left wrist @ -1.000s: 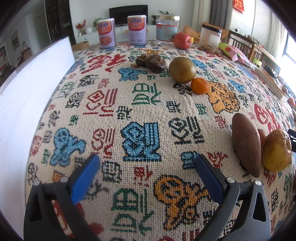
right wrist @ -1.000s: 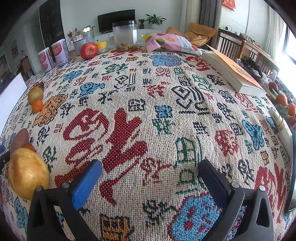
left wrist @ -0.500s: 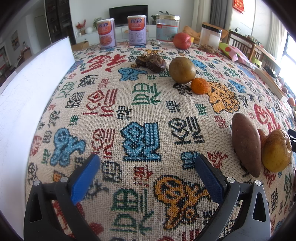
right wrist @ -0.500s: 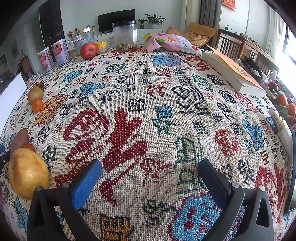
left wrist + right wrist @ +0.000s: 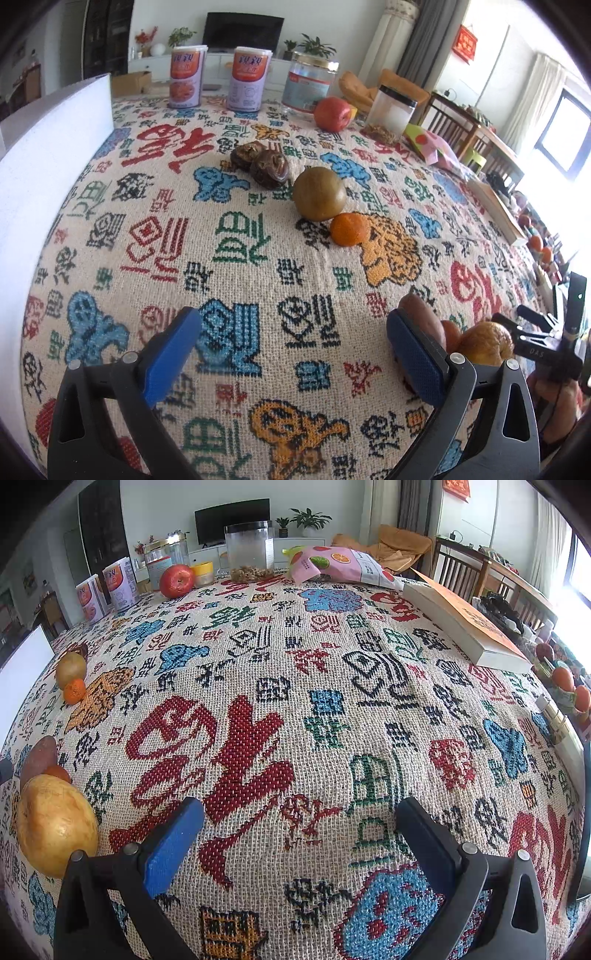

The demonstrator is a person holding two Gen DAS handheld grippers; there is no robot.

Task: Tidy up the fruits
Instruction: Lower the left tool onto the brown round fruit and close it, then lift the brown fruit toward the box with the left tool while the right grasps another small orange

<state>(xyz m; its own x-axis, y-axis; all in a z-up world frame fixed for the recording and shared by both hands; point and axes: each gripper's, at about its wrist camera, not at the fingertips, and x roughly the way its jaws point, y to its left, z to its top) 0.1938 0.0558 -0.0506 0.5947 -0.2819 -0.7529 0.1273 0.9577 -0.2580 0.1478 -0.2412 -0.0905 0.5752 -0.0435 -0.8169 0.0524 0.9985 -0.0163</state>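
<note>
My left gripper (image 5: 291, 321) is open and holds nothing above the patterned cloth. A reddish sweet potato (image 5: 421, 317) lies just behind its right finger, with a small orange fruit (image 5: 450, 334) and a yellow pear (image 5: 485, 343) beside it. Farther off lie a green-brown round fruit (image 5: 319, 199), a mandarin (image 5: 347, 229), two dark brown fruits (image 5: 264, 164) and a red apple (image 5: 332, 113). My right gripper (image 5: 299, 812) is open and holds nothing, with the pear (image 5: 55, 823) and sweet potato (image 5: 38, 755) to its left.
A white board (image 5: 44, 155) stands along the left edge. Two cans (image 5: 216, 79), a glass jar (image 5: 310, 86) and a clear canister (image 5: 249, 555) line the far side. A snack bag (image 5: 340, 566) and a book (image 5: 469, 627) lie at the right.
The left wrist view has shifted up and to the right, so the sweet potato now sits right behind the left gripper's right finger. The right gripper has not moved.
</note>
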